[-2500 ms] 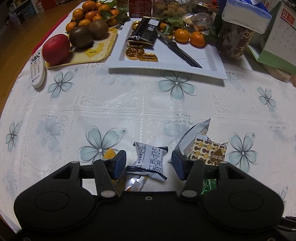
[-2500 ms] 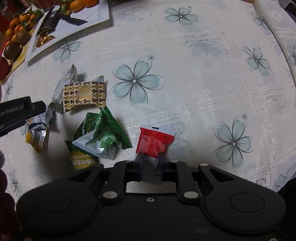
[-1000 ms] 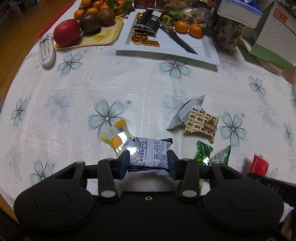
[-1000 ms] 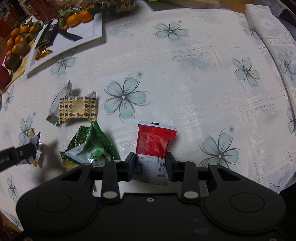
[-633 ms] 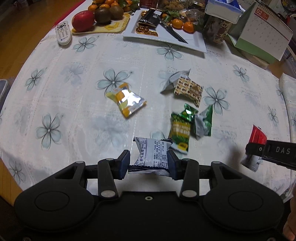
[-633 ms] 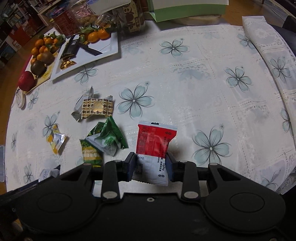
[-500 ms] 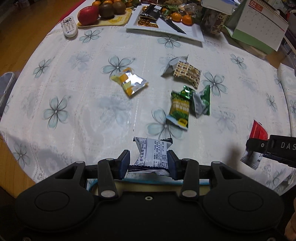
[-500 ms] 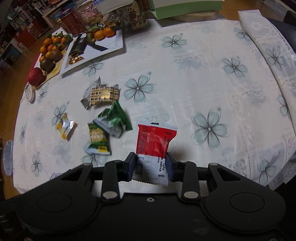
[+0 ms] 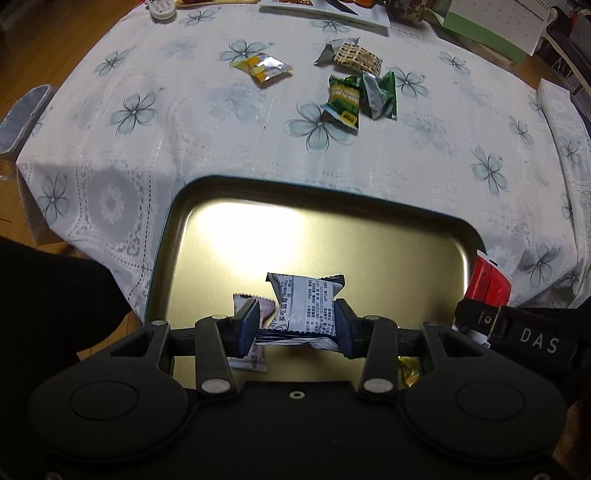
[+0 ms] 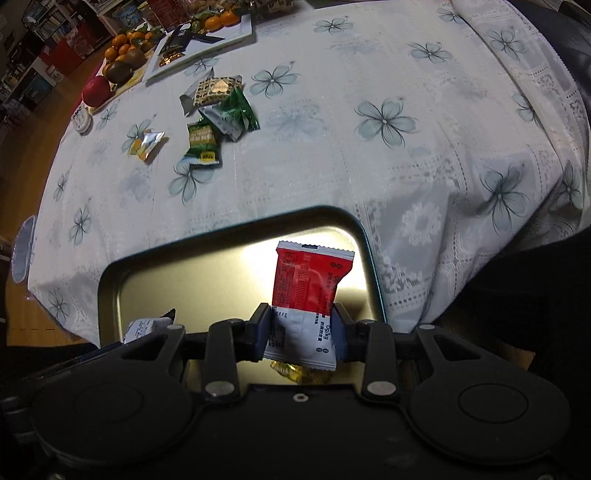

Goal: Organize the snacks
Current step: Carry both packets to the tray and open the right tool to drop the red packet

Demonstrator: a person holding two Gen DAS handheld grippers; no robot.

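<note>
My left gripper [image 9: 295, 326] is shut on a white-and-black snack packet [image 9: 306, 310] and holds it over a gold metal tin [image 9: 369, 236] at the table's near edge. My right gripper [image 10: 301, 330] is shut on a red-and-white snack packet [image 10: 308, 291] over the same tin [image 10: 221, 269]. A pale packet [image 9: 253, 360] and a gold wrapper [image 10: 295, 371] lie in the tin. On the tablecloth lie a yellow packet [image 9: 263, 67], two green packets [image 9: 345, 101], and a brown patterned packet [image 9: 356, 59].
At the far side stand a white plate [image 10: 225, 31] with snacks and a knife, a fruit board [image 10: 122, 70] with an apple, a remote [image 10: 82, 120] and a calendar [image 9: 491, 29]. A chair edge [image 9: 22, 114] sits to the left.
Both grippers have pulled back from the table's middle toward its near edge, each still holding its packet. The gold tin has come into view beneath them.
</note>
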